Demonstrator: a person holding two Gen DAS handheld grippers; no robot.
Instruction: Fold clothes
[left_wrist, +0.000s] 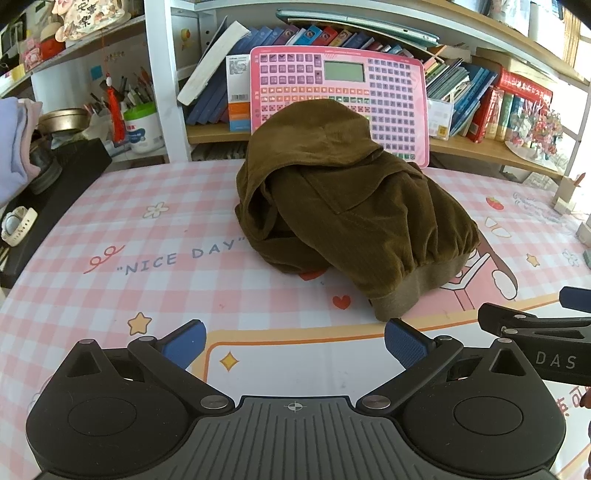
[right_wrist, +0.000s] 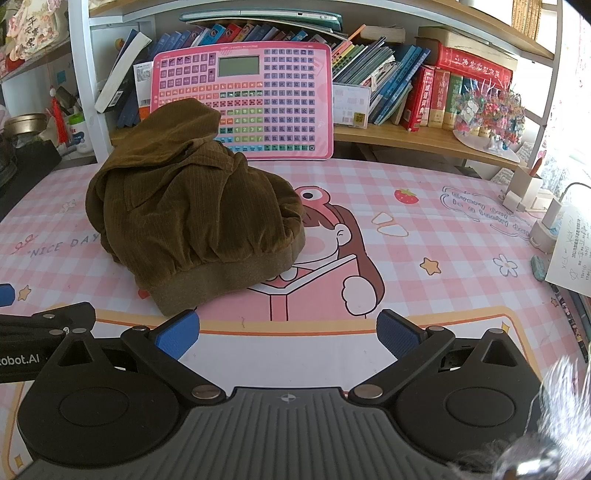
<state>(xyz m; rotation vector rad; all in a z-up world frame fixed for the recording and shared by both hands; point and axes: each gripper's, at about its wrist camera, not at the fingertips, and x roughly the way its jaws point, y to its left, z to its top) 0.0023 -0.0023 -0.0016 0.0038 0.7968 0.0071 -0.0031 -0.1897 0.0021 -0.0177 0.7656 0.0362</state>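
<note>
Both my wrist cameras sit low over the worktop (left_wrist: 184, 229), looking forward along their fingers toward the pink keyboard toy (left_wrist: 388, 99) leaning on the bookshelf. My left view sits left of it, my right view right. Both share that toy (right_wrist: 258, 96) and the brown garment (left_wrist: 343, 206) before it (right_wrist: 192, 214). Each view catches the other hand-held gripper at its edge.
</note>
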